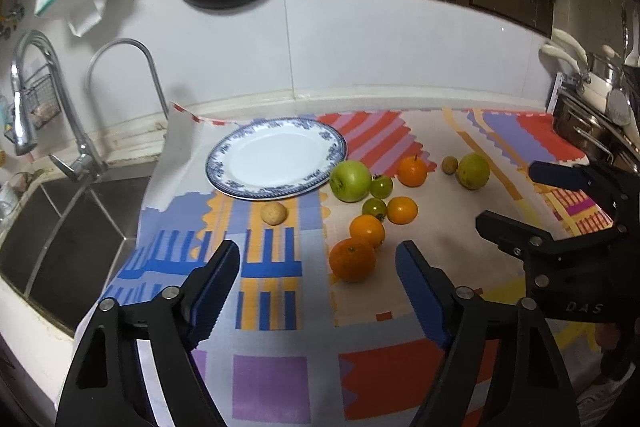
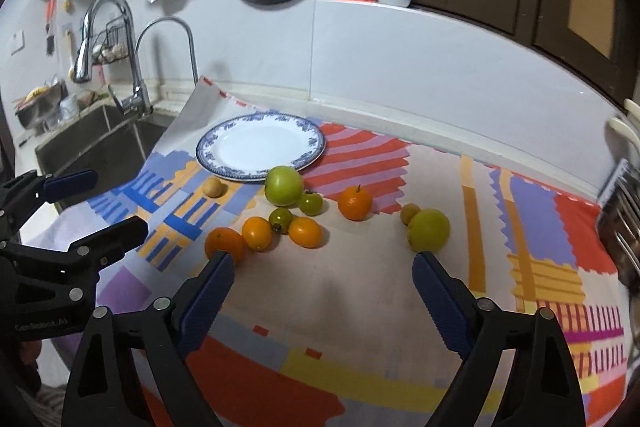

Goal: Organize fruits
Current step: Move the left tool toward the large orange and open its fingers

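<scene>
Closest to my lens, the left gripper hangs low over the patterned cloth with its blue-padded jaws spread wide and nothing between them. Just beyond the gap and slightly right sits the nearest orange, touching a second orange behind it. From my right camera, the right gripper is equally wide and empty, and that same near orange sits just past its left fingertip, so I judge the left hand the better placed of the two. The fruit is round, so it has no long axis to speak of; its stem dimple faces up and a little toward me, and any jaw angle should do. What matters is direction: the blue-rimmed plate lies far and left of the cluster, bare, with the green apple touching or just beside its right edge. Two small green tomatoes and a third orange crowd behind, a fourth orange sits farther right, and a yellow-green fruit with a small brown one beside it lies well right. Another small brown fruit sits alone, near the plate's front rim. My guess: nothing is sorted yet.
</scene>
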### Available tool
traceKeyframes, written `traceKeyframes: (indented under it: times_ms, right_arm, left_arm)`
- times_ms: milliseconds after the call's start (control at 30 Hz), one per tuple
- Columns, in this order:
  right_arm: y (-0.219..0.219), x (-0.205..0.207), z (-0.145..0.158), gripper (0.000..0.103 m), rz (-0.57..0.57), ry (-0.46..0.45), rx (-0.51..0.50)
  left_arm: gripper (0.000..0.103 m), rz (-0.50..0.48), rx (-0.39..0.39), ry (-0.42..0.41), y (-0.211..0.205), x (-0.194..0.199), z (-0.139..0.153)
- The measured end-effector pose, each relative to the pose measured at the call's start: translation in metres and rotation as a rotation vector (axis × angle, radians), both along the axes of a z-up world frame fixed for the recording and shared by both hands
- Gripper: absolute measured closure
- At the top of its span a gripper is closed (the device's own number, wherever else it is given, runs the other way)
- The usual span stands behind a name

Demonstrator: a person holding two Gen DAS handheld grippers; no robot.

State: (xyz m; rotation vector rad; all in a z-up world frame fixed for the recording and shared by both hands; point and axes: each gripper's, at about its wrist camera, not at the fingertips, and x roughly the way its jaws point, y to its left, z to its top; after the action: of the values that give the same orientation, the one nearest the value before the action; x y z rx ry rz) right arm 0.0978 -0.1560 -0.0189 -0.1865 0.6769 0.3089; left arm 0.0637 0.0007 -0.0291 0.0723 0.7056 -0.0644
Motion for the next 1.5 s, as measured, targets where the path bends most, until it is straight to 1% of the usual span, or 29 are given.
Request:
traceKeyframes:
  times_ms: [167, 200, 333, 400, 500, 567, 733, 800, 867, 967, 1067, 1267, 1433, 1500]
  right_arm:
    - [0.004, 0.022, -0.014, 0.022, 0.048, 0.048, -0.013]
    - [0.004, 0.026, -0.018, 0.023, 0.056, 0.058, -0.014]
    - [0.006, 0.043, -0.033, 0.029, 0.085, 0.102, -0.024]
    - [0.008, 0.05, -0.039, 0.033, 0.096, 0.121, -0.027]
    - [0.011, 0.059, -0.049, 0.035, 0.114, 0.143, -0.033]
    - [0.014, 0.066, -0.055, 0.039, 0.129, 0.155, -0.04]
    - [0.021, 0.078, -0.067, 0.044, 0.154, 0.176, -0.049]
    - [0.022, 0.082, -0.07, 0.044, 0.161, 0.178, -0.056]
    - [0.024, 0.086, -0.072, 0.048, 0.169, 0.183, -0.054]
    - [0.026, 0.091, -0.074, 0.05, 0.176, 0.182, -0.054]
    - [0.029, 0.094, -0.076, 0.053, 0.184, 0.18, -0.05]
    - [0.033, 0.102, -0.079, 0.057, 0.199, 0.182, -0.049]
    - [0.036, 0.104, -0.082, 0.058, 0.21, 0.186, -0.049]
    - [0.037, 0.104, -0.083, 0.062, 0.213, 0.189, -0.048]
  left_arm:
    - [0.03, -0.031, -0.005, 0.06, -0.007, 0.021, -0.015]
    - [0.033, -0.034, -0.006, 0.072, -0.007, 0.024, -0.019]
    - [0.037, -0.047, -0.008, 0.121, -0.011, 0.038, -0.032]
    - [0.041, -0.055, -0.015, 0.148, -0.012, 0.045, -0.038]
    - [0.044, -0.067, -0.027, 0.181, -0.012, 0.052, -0.046]
    - [0.044, -0.074, -0.036, 0.198, -0.011, 0.056, -0.051]
    - [0.048, -0.085, -0.058, 0.235, -0.011, 0.066, -0.06]
    - [0.05, -0.09, -0.067, 0.246, -0.011, 0.067, -0.063]
    - [0.053, -0.095, -0.076, 0.252, -0.01, 0.07, -0.065]
    - [0.053, -0.097, -0.094, 0.252, -0.009, 0.072, -0.066]
    - [0.053, -0.104, -0.109, 0.259, -0.009, 0.075, -0.067]
    - [0.061, -0.124, -0.128, 0.27, -0.01, 0.078, -0.07]
    - [0.061, -0.121, -0.14, 0.265, -0.008, 0.078, -0.071]
    - [0.061, -0.121, -0.143, 0.265, -0.007, 0.078, -0.071]
